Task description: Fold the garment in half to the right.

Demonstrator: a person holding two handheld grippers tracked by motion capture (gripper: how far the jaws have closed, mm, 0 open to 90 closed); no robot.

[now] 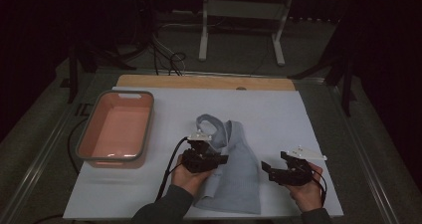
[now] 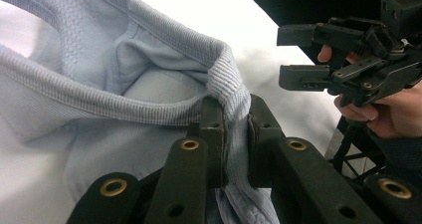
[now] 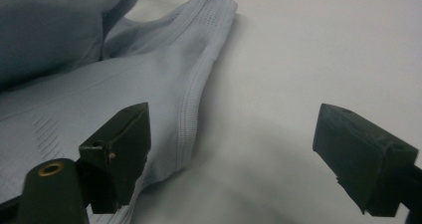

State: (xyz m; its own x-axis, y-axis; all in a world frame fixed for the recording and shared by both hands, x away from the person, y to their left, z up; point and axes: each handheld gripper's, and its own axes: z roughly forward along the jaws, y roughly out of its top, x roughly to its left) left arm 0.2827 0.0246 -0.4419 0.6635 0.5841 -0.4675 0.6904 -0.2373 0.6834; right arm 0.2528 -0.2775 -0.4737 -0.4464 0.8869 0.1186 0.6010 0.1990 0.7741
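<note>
The left tongs [image 2: 238,129] pinch the ribbed hem of the top [image 2: 149,109]. The right tongs [image 3: 249,154] gape wide, holding nothing, just right of it above the tabletop [image 3: 308,59].

We see a lab | dark curtains [image 1: 59,15], floor cables [image 1: 166,55], white stand [image 1: 244,20] behind white-covered table [image 1: 278,114]
</note>
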